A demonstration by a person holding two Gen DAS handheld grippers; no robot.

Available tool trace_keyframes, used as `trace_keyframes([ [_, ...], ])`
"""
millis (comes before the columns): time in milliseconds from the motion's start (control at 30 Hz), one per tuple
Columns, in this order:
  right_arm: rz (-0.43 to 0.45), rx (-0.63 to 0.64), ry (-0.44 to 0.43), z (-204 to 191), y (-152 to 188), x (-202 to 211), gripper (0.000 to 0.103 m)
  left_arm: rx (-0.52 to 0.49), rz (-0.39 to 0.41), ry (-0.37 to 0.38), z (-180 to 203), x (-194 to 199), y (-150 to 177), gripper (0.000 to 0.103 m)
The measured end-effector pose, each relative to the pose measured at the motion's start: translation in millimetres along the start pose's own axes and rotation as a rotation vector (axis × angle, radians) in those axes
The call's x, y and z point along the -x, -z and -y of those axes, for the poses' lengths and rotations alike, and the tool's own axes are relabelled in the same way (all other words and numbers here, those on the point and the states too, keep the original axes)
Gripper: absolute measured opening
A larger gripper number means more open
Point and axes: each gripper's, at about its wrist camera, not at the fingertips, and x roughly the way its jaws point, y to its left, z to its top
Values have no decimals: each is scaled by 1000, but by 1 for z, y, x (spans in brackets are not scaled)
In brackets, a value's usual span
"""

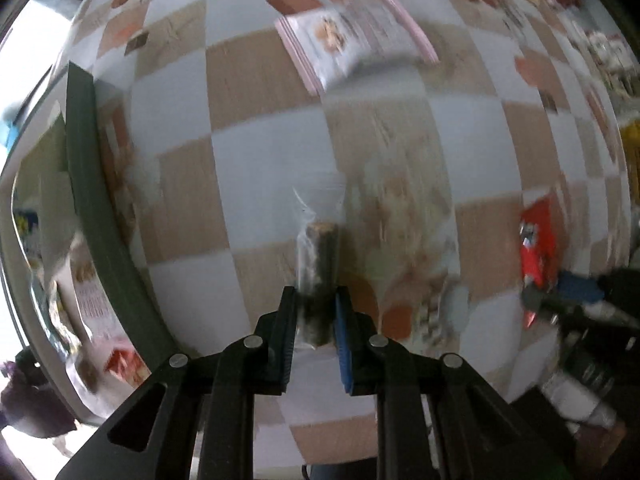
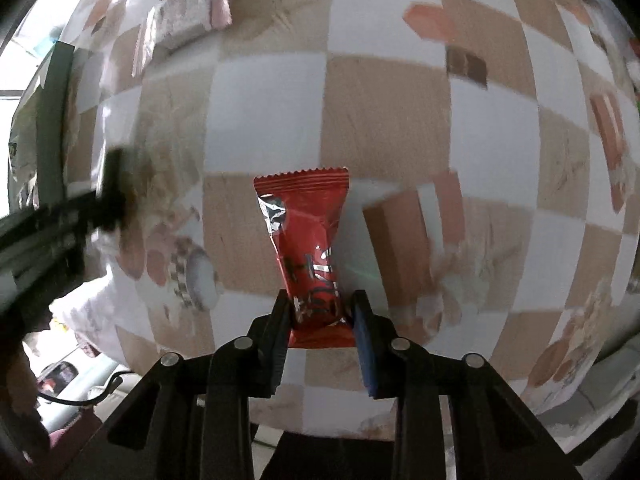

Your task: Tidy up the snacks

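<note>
My left gripper [image 1: 316, 300] is shut on a dark roll-shaped snack in a clear wrapper [image 1: 318, 264], held above the checkered tablecloth [image 1: 260, 152]. My right gripper [image 2: 322, 300] is shut on a red snack packet [image 2: 308, 240] with a serrated top edge. That red packet [image 1: 538, 240] and the right gripper [image 1: 560, 296] also show at the right edge of the left wrist view. The left gripper [image 2: 112, 196] appears blurred at the left of the right wrist view.
A dark green box wall [image 1: 92, 200] stands at the left, with snack packets [image 1: 96, 312] inside it. A pink-edged white snack bag [image 1: 352, 36] lies further off on the cloth. Small brown and orange snack pieces [image 2: 466, 65] are scattered at the far side and right.
</note>
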Motion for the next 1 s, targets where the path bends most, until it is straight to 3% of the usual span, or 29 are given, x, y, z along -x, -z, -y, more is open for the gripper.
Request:
trace_keyframes([
  [200, -22, -44, -47, 9, 14, -3, 31, -40, -3, -24, 15, -2, -4, 20],
  [367, -23, -32, -25, 3, 15, -3, 31, -60, 0, -33, 35, -5, -17, 20],
  [433, -25, -21, -20, 6, 0, 7, 31, -61, 0, -29, 34, -4, -6, 20],
  [633, -28, -42, -31, 5, 4, 9, 31, -39, -11, 14, 18, -1, -2, 20],
  [1000, -19, -59, -84, -1, -8, 18, 31, -20, 80, 51, -6, 25, 10, 16],
])
